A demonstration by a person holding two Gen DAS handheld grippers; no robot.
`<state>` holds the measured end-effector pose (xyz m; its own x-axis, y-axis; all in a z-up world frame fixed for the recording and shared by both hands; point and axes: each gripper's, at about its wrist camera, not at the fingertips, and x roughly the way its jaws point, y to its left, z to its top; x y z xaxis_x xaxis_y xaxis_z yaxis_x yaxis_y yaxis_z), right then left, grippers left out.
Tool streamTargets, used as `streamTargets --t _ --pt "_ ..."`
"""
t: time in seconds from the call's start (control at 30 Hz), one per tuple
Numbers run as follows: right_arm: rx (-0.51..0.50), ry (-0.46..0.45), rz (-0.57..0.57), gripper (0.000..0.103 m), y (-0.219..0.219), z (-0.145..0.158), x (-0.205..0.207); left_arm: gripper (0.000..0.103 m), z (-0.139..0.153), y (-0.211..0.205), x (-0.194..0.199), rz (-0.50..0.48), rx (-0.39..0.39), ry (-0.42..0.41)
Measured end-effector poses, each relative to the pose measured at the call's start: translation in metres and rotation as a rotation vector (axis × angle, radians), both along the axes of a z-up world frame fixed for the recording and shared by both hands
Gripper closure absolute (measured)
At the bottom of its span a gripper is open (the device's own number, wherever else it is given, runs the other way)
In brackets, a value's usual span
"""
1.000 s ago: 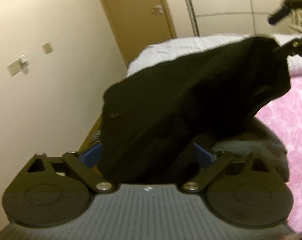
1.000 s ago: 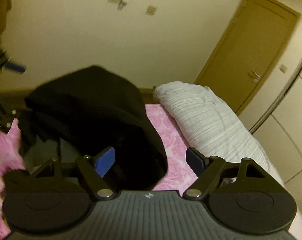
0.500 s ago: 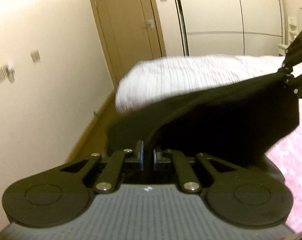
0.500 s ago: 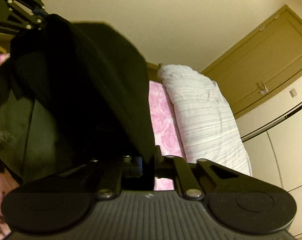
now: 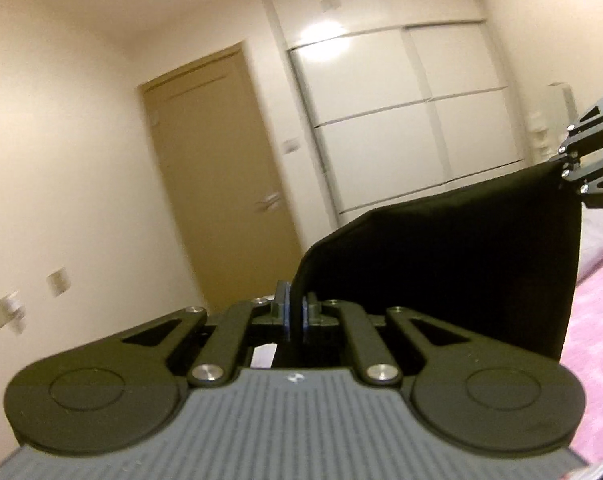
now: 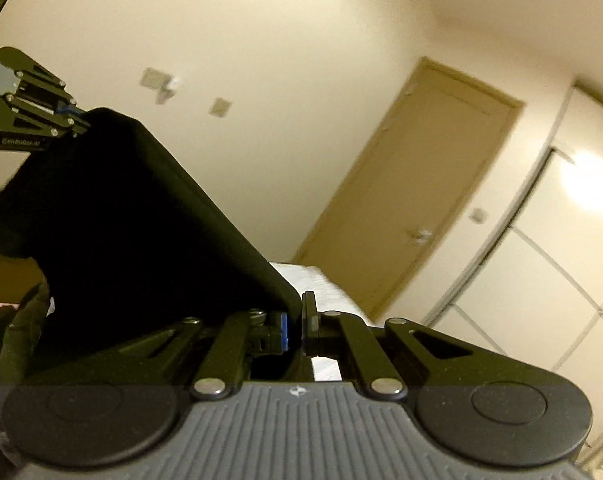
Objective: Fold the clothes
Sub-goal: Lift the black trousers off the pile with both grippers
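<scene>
A black garment hangs stretched in the air between both grippers. My left gripper is shut on one corner of its top edge; in the left wrist view the cloth runs up to the right, where my right gripper pinches the other corner. In the right wrist view my right gripper is shut on the black garment, which rises to the upper left where the left gripper holds it. The garment's lower part falls out of sight below the grippers.
A pink flowered bedspread lies at lower right in the left wrist view. A white quilt shows behind the right gripper. A brown door, white sliding wardrobes and wall switches ring the room.
Both grippers went from open to shut on the garment, then lifted it off the bed. The views tilted upward, and the cloth is now pulled taut between them.
</scene>
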<state>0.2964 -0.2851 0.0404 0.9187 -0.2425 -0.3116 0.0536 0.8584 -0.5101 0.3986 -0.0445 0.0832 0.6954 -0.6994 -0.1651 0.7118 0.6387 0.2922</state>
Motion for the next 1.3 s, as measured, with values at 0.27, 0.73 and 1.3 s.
streamTargets --t 0.27,0.73,1.3 --pt "0.025 -0.093 -0.272 0.102 -0.052 0.007 -0.145 0.098 0.009 -0.093 -0.071 -0.358 0.000 -0.001" --pt "0.169 0.100 -0.710 0.101 -0.061 -0.065 -0.368 0.098 -0.068 -0.276 -0.239 -0.868 0.179 0.152" --pt "0.605 -0.148 -0.695 0.100 -0.087 0.026 -0.428 0.098 -0.015 -0.439 -0.381 -1.274 0.218 -0.181"
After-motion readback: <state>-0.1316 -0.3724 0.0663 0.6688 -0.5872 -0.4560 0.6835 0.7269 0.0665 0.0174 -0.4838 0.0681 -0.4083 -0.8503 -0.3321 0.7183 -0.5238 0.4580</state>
